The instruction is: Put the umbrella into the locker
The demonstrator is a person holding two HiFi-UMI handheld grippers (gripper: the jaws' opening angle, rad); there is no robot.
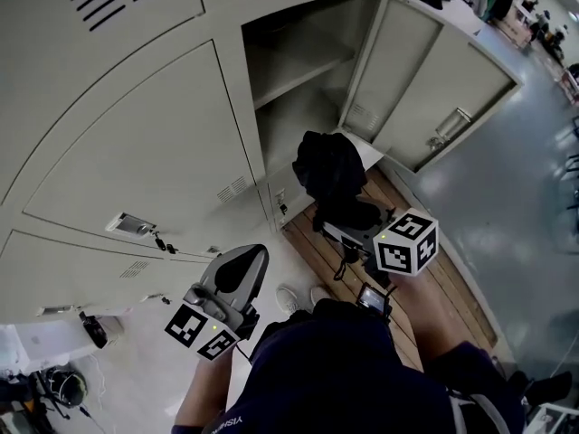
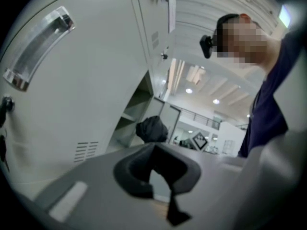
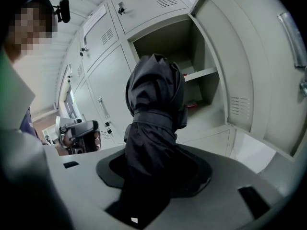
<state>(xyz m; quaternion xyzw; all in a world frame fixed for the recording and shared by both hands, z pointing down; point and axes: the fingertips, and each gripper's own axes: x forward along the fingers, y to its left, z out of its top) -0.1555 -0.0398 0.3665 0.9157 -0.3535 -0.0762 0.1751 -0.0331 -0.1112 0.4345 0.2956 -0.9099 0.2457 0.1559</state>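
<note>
A black folded umbrella point(image 1: 327, 168) sticks up out of my right gripper point(image 1: 348, 217), which is shut on its lower part. In the right gripper view the umbrella point(image 3: 153, 109) fills the middle, its strap wound round it, in front of the open locker point(image 3: 204, 73). That locker point(image 1: 303, 80) has a shelf, and its door point(image 1: 434, 89) is swung out to the right. The umbrella's top is just outside the locker's lower compartment. My left gripper point(image 1: 242, 265) hangs lower left by the closed doors, holding nothing. Its jaws stay hidden in the dark hollow of the left gripper point(image 2: 158, 176).
Closed locker doors point(image 1: 136, 152) fill the left, one with keys hanging in its lock point(image 1: 158, 240). A strip of wooden floor point(image 1: 362, 269) runs under the open locker, with grey floor point(image 1: 507, 215) to the right. The person's shoes point(image 1: 289, 297) stand below.
</note>
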